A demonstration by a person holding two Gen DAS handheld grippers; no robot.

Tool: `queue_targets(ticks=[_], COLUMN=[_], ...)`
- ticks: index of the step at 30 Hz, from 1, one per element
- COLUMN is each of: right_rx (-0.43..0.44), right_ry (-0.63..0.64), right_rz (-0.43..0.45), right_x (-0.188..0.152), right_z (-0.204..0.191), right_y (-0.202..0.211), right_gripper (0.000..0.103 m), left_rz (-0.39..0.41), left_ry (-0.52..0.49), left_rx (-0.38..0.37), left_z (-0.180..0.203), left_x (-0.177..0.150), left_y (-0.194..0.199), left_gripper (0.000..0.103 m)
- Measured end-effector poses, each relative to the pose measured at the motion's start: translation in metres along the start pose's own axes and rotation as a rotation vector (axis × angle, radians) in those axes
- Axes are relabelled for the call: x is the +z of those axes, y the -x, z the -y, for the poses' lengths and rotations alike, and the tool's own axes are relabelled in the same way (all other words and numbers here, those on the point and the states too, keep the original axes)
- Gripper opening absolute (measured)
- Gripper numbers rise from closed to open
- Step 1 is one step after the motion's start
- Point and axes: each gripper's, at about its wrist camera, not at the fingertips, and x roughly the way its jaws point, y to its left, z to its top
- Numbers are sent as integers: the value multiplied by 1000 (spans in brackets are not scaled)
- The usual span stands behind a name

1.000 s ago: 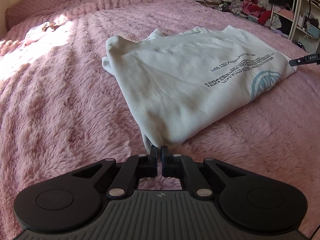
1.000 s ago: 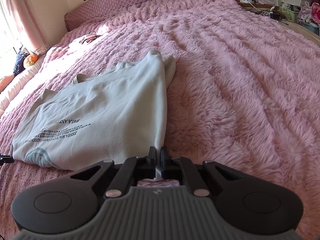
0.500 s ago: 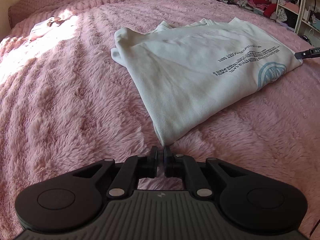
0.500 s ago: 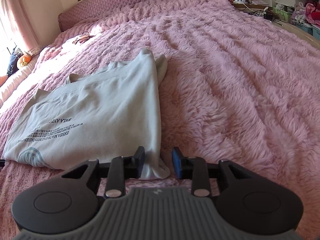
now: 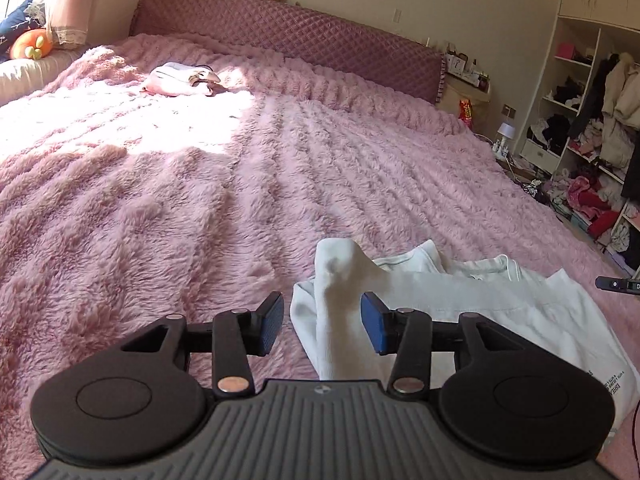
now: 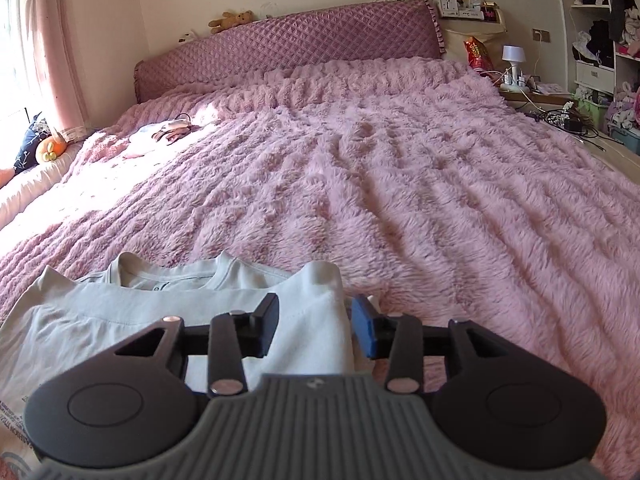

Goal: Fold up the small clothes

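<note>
Pink fluffy blanket (image 6: 400, 184) covers a wide bed. At its near edge lies a folded white cotton T-shirt with dark printed lettering (image 5: 500, 312). Left claw (image 5: 322, 326) and right claw (image 6: 314, 330) are both opening, shirt corners loose between their blue pads.

Both grippers let go: left gripper (image 5: 322, 326) and right gripper (image 6: 314, 326) opening, moved to far end of white shirt (image 5: 500, 312).
</note>
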Motion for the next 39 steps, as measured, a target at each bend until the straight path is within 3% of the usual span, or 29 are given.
queue_targets(ticks=[6,7,8,9,10,11,15,18,21,24,27,30,34,39], right_rx=[-32,-27,-14,-2,1,5,-14,-43,-68,-36,65,115,149,165], right_ry=[-3,-11,-14,-17,-14,3,6,9,-3,-67,-109,-113,-127,-132], right_rz=[-43,-48,-58,-71,-82,-82,-24,-53,-96,-41,-18,-31,-75,-121], right_x=[7,6,5,4,3,1,-1,-4,-10,-11,-21,-41,-71,-96], right_z=[0,1,2,2,3,3,4,4,7,14,25,34,40,35], right_y=[-48,-53,-56,-59,-61,-61,-51,-56,-62,-32,14,59,102,126], right_gripper=[42,41,31,21,8,7,4,5,14,30,34,37,37,39], left_rz=[-39,-40,-35,-26,-22,-22,5,-58,-103,-83,-73,-53,-70,-135], left_ry=[21,23,22,8,-13,-33,-41,-5,7,25,35,62,93,164], left_rx=[10,2,-14,-52,-64,-59,60,100,148,119,58,-22,-54,-58], left_z=[1,2,4,6,9,12,12,5,6,3,-1,-8,-15,-28], left_x=[10,11,11,11,11,12,11,6,2,5,3,-15,-48,-77], left_y=[-46,-50,-53,-55,-56,-58,-60,-72,-77,-55,-15,35,84,98], left_gripper=[53,53,53,45,14,8,7,8,14,35,55,58,59,59])
